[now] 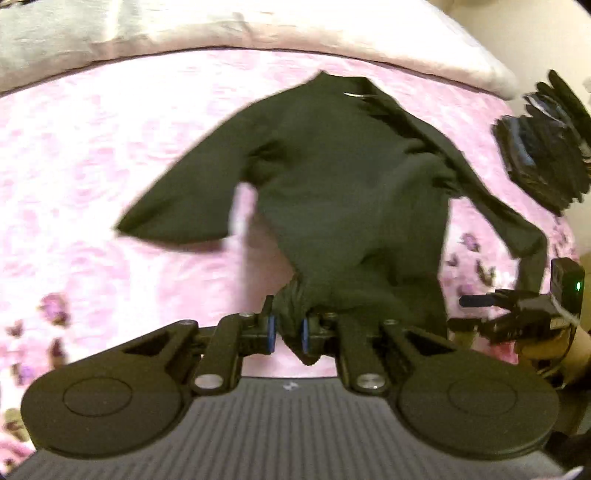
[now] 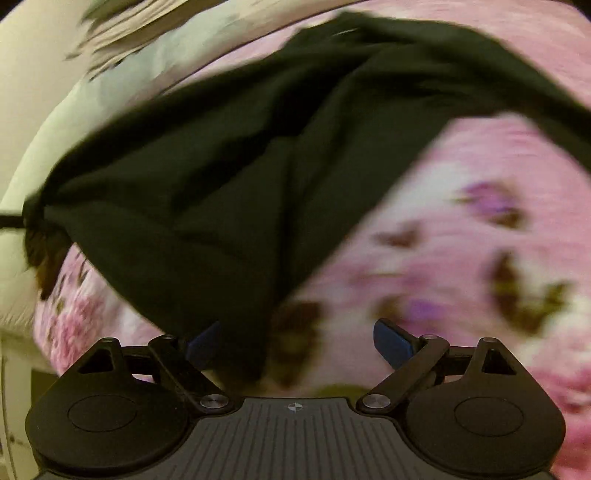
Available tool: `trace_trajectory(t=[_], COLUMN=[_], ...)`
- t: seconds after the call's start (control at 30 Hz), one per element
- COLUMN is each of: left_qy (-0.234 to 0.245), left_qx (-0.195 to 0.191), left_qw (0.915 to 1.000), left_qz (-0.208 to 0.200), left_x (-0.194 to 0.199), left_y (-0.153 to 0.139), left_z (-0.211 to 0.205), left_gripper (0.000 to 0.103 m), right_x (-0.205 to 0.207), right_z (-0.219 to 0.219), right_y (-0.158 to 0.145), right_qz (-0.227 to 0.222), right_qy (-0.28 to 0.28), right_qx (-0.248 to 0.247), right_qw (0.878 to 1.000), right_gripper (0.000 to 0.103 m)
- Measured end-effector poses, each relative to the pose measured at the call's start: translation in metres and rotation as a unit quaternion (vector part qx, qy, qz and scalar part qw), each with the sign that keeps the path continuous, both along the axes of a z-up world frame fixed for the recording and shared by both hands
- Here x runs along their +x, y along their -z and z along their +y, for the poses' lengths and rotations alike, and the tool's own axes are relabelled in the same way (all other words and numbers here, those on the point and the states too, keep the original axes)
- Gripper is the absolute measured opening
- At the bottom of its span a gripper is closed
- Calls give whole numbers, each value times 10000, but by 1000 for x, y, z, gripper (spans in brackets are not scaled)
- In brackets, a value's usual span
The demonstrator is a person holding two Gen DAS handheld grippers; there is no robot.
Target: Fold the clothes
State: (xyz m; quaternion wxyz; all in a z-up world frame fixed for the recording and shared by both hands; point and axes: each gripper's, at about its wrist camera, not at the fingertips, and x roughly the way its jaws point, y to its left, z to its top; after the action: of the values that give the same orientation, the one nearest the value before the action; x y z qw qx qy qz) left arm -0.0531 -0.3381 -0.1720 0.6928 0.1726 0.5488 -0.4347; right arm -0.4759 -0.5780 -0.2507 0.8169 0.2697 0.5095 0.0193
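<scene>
A dark long-sleeved shirt [image 1: 343,177] lies spread on a pink floral bedsheet [image 1: 92,166], collar far, sleeves out to both sides. My left gripper [image 1: 288,334] is shut on the bunched bottom hem of the shirt. My right gripper [image 2: 295,341] is open, blue pads wide apart; the shirt [image 2: 229,177] hangs just in front of the left pad, not clamped. The right gripper also shows in the left wrist view [image 1: 517,314] at the end of the shirt's right sleeve.
A stack of folded dark clothes [image 1: 543,147] sits at the far right of the bed. A pale pillow or blanket [image 1: 258,26] runs along the far edge. The bed's edge and a white wall [image 2: 22,110] are at left in the right wrist view.
</scene>
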Motion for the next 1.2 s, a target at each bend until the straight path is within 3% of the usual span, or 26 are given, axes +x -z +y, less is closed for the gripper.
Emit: trace_trajectory(t=[0.1, 0.2, 0.33, 0.37, 0.47, 0.53, 0.63, 0.67, 0.7, 0.73, 0.83, 0.87, 0.9, 0.93, 0.97, 1.03, 1.1, 1.13, 1.2], left_qy=[134, 44, 68, 123, 305, 418, 605, 672, 748, 803, 611, 559, 491, 412, 347, 457, 690, 810, 945], left_qx=[276, 454, 218, 135, 117, 216, 308, 307, 201, 91, -339, -490, -628, -747, -859, -994, -985, -932, -756], left_qw=[9993, 9979, 9989, 9993, 9993, 9987, 9975, 9970, 9966, 9963, 9975, 9972, 9968, 9963, 9956, 9940, 9927, 9923, 9923], left_qz=[-234, -457, -403, -334, -191, -184, -208, -226, -274, -289, -58, -54, -59, -91, -115, -60, 25, 76, 254], left_x=[20, 47, 62, 60, 49, 40, 29, 25, 22, 20, 27, 30, 35, 42, 48, 50, 39, 30, 8], left_y=[10, 28, 48, 52, 75, 96, 123, 130, 128, 127, 104, 92, 78, 63, 47, 23, 5, -1, -1], left_z=[11, 20, 26, 27, 31, 32, 29, 28, 27, 26, 30, 33, 38, 45, 52, 64, 73, 77, 88], left_gripper=[6, 0, 0, 7, 65, 67, 64, 59, 23, 3, 3, 2, 3, 3, 3, 3, 3, 3, 3], right_x=[12, 17, 12, 10, 0, -4, -7, -8, -7, -5, 4, 6, 8, 9, 10, 3, -11, -20, -46], right_z=[34, 66, 105, 114, 126, 128, 137, 140, 141, 142, 144, 140, 136, 133, 123, 99, 94, 95, 91], right_y=[3, 5, 12, 15, 19, 19, 21, 20, 21, 22, 23, 20, 16, 13, 6, -12, -43, -59, -88], right_qz=[-217, -321, -378, -351, -359, -363, -440, -475, -509, -527, -519, -474, -428, -379, -241, -40, -10, 51, 346], right_qy=[-206, -382, -561, -592, -407, -219, 47, 153, 276, 360, 434, 355, 276, 198, 157, 65, -537, -822, -1130], right_qx=[-215, -996, -1705, -1891, -1993, -2046, -2045, -2027, -2028, -2050, -2194, -2228, -2262, -2297, -2342, -2425, -3163, -3586, -4188], right_qw=[9993, 9938, 9830, 9795, 9784, 9779, 9779, 9780, 9775, 9767, 9733, 9731, 9727, 9723, 9718, 9701, 9471, 9298, 9004], right_gripper=[92, 92, 92, 92, 92, 92, 92, 92, 92, 92, 91, 73, 63, 25, 19, 18, 16, 3, 3])
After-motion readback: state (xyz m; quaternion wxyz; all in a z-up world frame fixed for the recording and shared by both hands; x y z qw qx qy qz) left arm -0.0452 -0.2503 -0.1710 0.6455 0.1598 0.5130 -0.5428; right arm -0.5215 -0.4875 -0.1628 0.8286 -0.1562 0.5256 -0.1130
